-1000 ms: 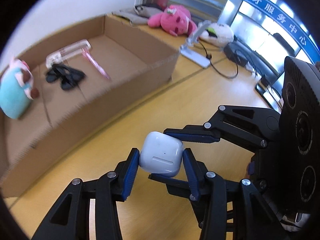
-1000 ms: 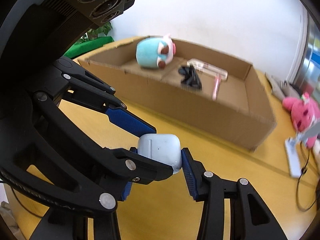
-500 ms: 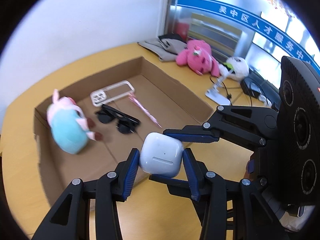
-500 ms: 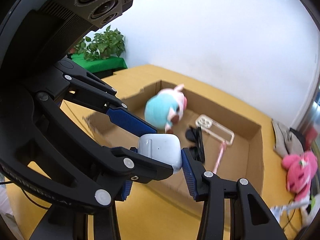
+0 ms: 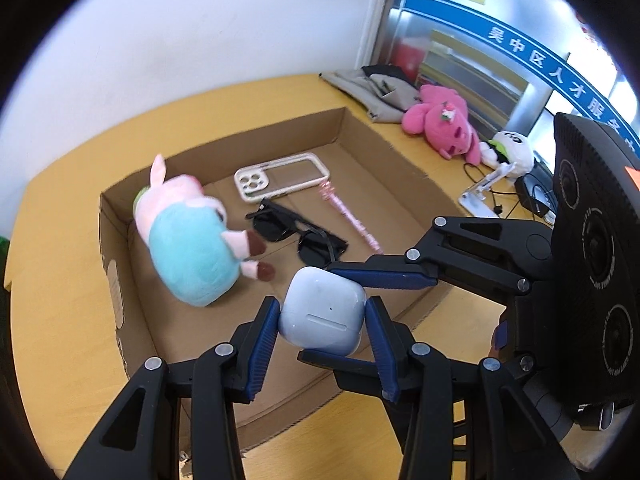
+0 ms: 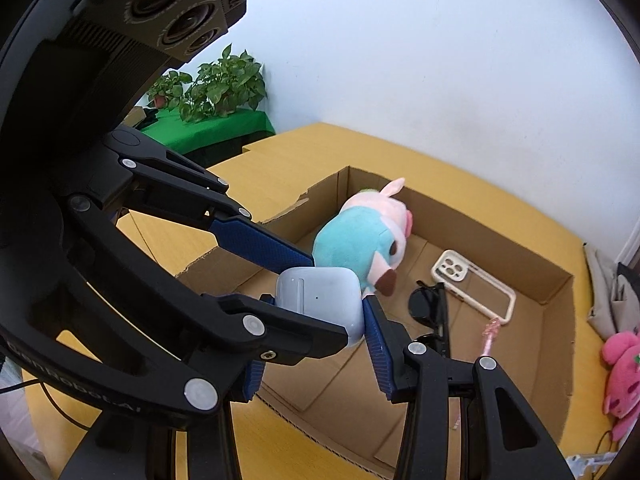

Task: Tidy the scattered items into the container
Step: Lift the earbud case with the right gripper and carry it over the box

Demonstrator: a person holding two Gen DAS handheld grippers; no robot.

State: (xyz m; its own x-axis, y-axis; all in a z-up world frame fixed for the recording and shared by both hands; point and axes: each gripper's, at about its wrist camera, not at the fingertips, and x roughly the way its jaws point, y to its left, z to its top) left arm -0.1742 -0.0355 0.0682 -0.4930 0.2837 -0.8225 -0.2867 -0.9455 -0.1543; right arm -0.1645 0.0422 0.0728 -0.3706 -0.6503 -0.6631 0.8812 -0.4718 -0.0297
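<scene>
Both grippers had risen over the cardboard box [image 5: 120, 296]. Left gripper [image 5: 322, 322] and right gripper [image 6: 320, 300] jaws each clamped the earbud case [image 5: 322, 312], sunglasses [image 5: 296, 234] at 12 o'clock.

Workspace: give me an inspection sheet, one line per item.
Surface: wooden table, cardboard box on it.
Job's things: white earbud case held above the box's near edge; in the box a blue-pink plush, sunglasses, phone case, pink pen.
Clutter: pink plush, white plush, grey cloth outside the box.
Grippers: left gripper and right gripper both clamp the earbud case.
Cables: black cable beside a white stand.
Surroundings: white wall, potted plant, blue sign.
</scene>
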